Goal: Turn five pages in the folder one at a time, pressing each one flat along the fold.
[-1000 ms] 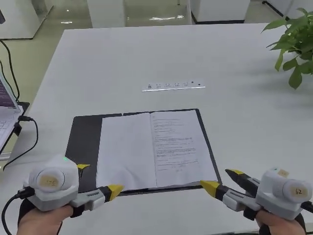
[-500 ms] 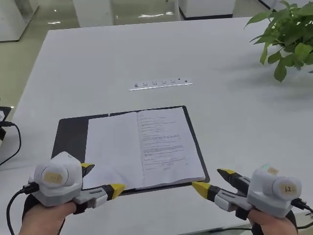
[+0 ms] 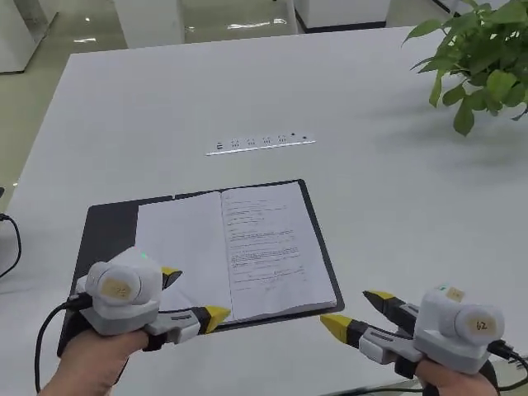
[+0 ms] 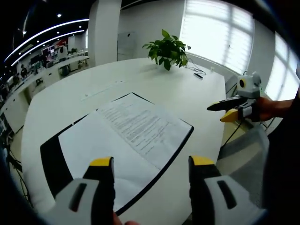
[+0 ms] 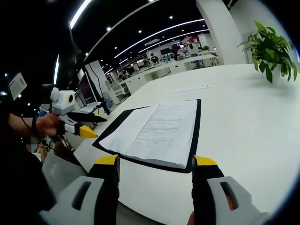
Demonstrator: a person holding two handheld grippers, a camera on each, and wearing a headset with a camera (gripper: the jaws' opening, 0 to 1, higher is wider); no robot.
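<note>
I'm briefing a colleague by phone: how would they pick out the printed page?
On the big white table lies an open black folder, at the near edge. The printed page is its right-hand sheet: it carries lines of text, while the sheet left of the fold is blank.

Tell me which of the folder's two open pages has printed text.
The right-hand page, nearer the right claw: it carries lines of print, while the left-hand page by the left claw is blank white.
</note>
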